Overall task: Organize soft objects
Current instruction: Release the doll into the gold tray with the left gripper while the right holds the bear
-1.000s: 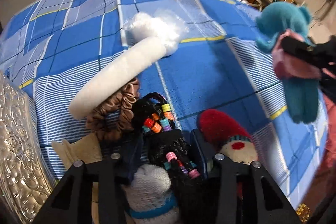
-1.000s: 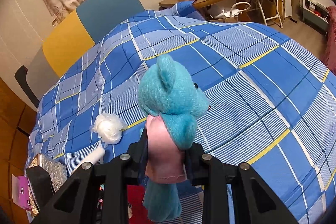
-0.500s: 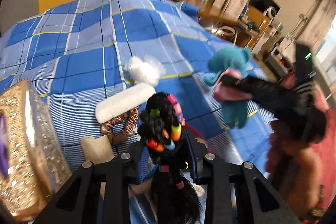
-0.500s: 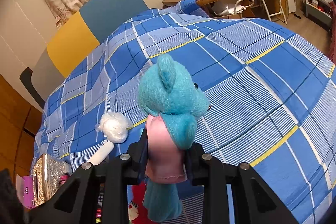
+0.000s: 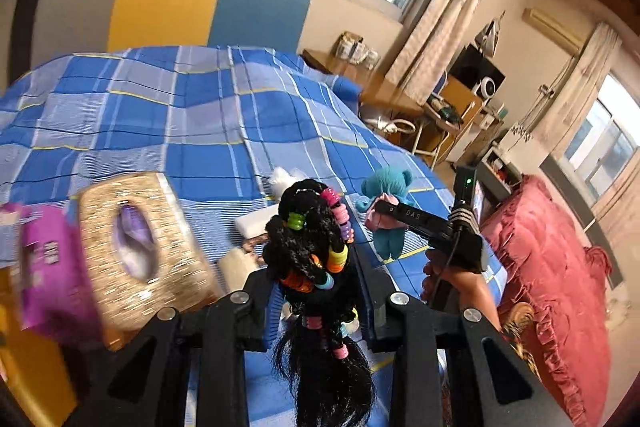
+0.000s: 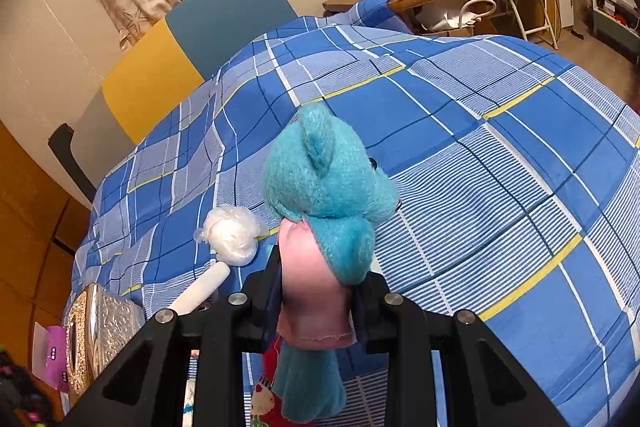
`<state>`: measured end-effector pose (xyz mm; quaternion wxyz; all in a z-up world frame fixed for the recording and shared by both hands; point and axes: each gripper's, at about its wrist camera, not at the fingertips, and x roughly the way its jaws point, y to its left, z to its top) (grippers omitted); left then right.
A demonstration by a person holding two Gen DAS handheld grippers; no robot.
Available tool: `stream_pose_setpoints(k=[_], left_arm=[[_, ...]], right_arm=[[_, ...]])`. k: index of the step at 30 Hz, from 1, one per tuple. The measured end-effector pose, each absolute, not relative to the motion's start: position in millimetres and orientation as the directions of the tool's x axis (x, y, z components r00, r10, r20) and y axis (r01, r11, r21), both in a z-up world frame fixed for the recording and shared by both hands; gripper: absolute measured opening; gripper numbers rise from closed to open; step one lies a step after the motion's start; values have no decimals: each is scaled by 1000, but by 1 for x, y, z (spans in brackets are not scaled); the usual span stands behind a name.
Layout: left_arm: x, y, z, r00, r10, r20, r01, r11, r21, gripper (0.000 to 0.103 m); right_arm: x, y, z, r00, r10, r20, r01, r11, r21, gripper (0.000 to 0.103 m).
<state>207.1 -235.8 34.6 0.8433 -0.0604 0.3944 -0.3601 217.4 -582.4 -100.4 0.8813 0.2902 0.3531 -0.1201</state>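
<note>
My left gripper (image 5: 316,291) is shut on a black hair piece strung with coloured beads (image 5: 312,247), held up above the bed with its strands hanging below the fingers. My right gripper (image 6: 316,291) is shut on a teal plush bear (image 6: 324,183) in a pink dress, gripping it at the body, head upward. In the left wrist view the same bear (image 5: 386,183) hangs from the right gripper (image 5: 380,217) over the bed's near side. A person's hand (image 5: 460,279) holds that gripper.
On the blue plaid bed (image 6: 480,147) lie a white puff ball (image 6: 232,239), a white padded roll (image 6: 200,291) and a red plush (image 6: 266,399). A gold tissue box (image 5: 132,247) and purple packet (image 5: 44,267) sit at the left. A red sofa (image 5: 552,267) stands on the right.
My left gripper closed on the beaded hair piece, lifted it off the bed and tipped upward, so the room now shows. The right gripper stayed still with the bear.
</note>
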Motion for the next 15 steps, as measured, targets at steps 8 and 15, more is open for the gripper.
stream_pose_setpoints(k=[8, 15], left_arm=[[211, -129, 62, 484, -638, -599, 492, 765, -416, 31], [227, -30, 65, 560, -533, -635, 392, 845, -364, 31]], right_arm=[[206, -573, -93, 743, -66, -666, 422, 818, 390, 29], [195, -559, -86, 760, -99, -642, 414, 835, 362, 29]])
